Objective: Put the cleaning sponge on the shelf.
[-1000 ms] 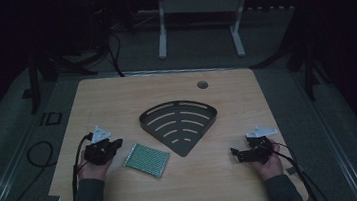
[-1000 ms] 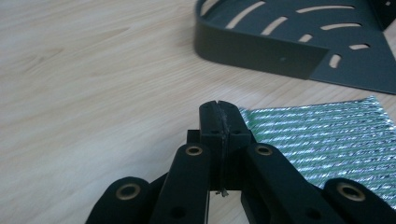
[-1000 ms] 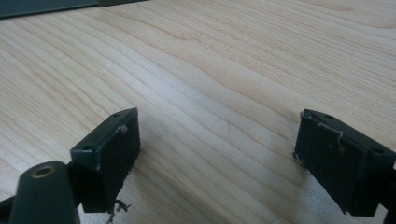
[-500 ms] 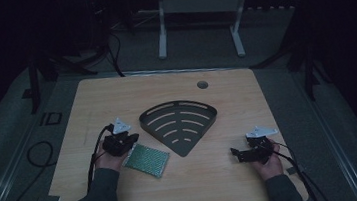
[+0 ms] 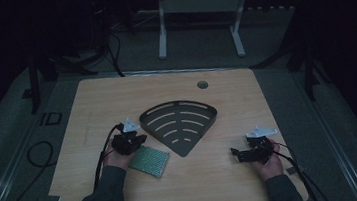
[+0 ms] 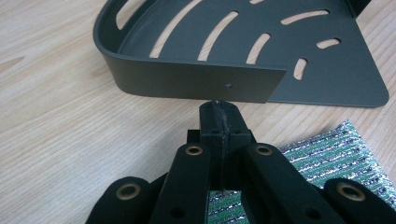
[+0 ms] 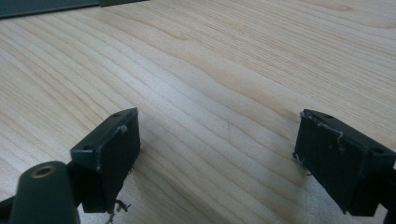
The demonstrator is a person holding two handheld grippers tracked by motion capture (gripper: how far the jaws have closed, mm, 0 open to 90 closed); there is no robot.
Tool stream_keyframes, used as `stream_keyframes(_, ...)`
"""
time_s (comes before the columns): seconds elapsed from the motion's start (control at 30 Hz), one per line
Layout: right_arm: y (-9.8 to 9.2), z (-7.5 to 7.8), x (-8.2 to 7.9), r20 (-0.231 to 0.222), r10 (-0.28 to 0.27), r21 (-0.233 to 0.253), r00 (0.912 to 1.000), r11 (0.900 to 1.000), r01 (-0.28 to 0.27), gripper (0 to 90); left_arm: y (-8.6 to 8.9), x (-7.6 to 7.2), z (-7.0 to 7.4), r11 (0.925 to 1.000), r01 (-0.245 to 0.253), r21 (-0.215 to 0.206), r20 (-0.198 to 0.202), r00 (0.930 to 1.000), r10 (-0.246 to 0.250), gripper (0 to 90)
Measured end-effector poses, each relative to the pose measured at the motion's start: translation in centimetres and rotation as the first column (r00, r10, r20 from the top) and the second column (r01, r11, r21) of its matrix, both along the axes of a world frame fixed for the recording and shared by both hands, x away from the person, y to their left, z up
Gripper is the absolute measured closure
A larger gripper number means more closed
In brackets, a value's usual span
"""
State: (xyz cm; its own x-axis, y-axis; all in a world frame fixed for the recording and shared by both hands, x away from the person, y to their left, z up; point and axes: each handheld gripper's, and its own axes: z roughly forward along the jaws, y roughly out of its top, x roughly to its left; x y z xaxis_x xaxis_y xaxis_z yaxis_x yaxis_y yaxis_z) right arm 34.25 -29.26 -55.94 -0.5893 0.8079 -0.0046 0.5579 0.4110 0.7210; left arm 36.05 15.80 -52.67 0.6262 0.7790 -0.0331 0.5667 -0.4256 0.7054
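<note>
A dark fan-shaped metal shelf (image 5: 179, 124) with slots lies flat in the middle of the wooden table (image 5: 116, 97). Its rounded rim and a small hole show close up as the shelf (image 6: 233, 60) in the left gripper view. A green and silver scouring pad (image 5: 149, 161) lies just in front of the shelf's left side. My left gripper (image 5: 132, 138) hovers over the pad's far edge, jaws pressed together with nothing between them, tips (image 6: 219, 114) close to the shelf's wall. The pad (image 6: 327, 149) lies under and to the right of the jaws. My right gripper (image 5: 238, 154) rests near the table's right front, jaws wide apart (image 7: 217, 144) over bare wood.
A round cable hole (image 5: 202, 84) sits at the table's far edge. Black cables (image 5: 36, 155) trail off the left side onto the floor. A white metal stand (image 5: 197, 8) rises beyond the table. Bare wood lies between the two grippers.
My left gripper has moved right and forward from the table's left side to the pad's far edge beside the shelf. The right gripper has stayed put.
</note>
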Motion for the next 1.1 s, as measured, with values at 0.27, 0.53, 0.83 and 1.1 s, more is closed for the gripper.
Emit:
stream_keyframes(0.27,0.0,0.0,0.0,0.002,0.001,0.0,1.0,1.0,-0.001,13.6,0.0,0.0,-0.6,1.0,0.003,0.004,-0.016,0.9999,-0.003,90.0)
stream_keyframes(0.53,0.0,0.0,0.0,0.0,0.0,-0.001,1.0,1.0,0.0,13.6,0.3,-0.3,-1.0,0.9999,0.007,0.015,-0.036,0.9993,-0.007,90.0)
stream_keyframes(0.83,0.0,0.0,0.0,0.0,0.0,0.0,1.0,1.0,0.0,13.6,1.0,-1.2,-1.0,0.9996,0.0,0.029,-0.044,0.999,0.001,90.0)
stream_keyframes(1.1,0.0,0.0,0.0,0.0,-0.001,0.0,1.0,1.0,0.001,13.6,2.0,-2.3,-0.8,0.9992,-0.006,0.041,-0.042,0.9991,0.008,90.0)
